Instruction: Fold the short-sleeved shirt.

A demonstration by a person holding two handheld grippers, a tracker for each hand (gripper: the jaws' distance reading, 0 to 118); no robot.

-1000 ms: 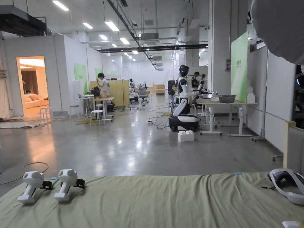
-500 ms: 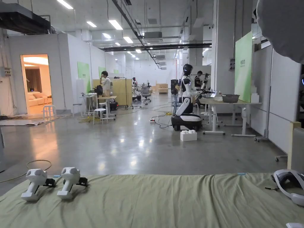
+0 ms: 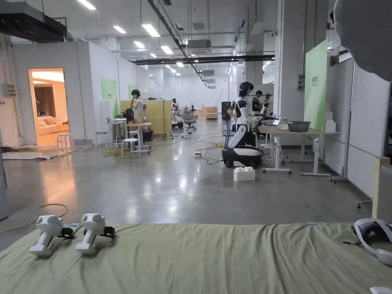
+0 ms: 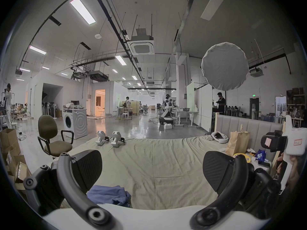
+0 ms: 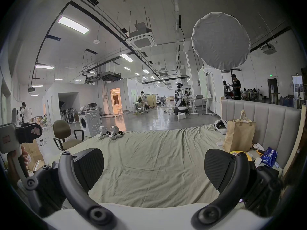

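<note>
A crumpled blue shirt (image 4: 108,196) lies on the green sheet (image 4: 154,164) at the near edge of the bed, just below my left gripper (image 4: 152,170). That gripper hangs above the bed with its jaws wide apart and nothing between them. My right gripper (image 5: 153,168) is likewise open over bare sheet (image 5: 149,159). In the left gripper view the right gripper's white body (image 4: 292,144) sits at the far right, held by a hand. The left gripper's body (image 5: 15,134) appears at the far left of the right gripper view.
Two spare white handheld devices (image 3: 69,235) rest on the far left of the bed. A white headset (image 3: 373,237) lies at the far right, with a brown paper bag (image 5: 239,134) and clutter by the padded headboard (image 5: 265,117). An office chair (image 4: 49,137) stands left of the bed.
The head camera has shifted slightly; the picture moved a little right and down. Nothing on the bed has moved.
</note>
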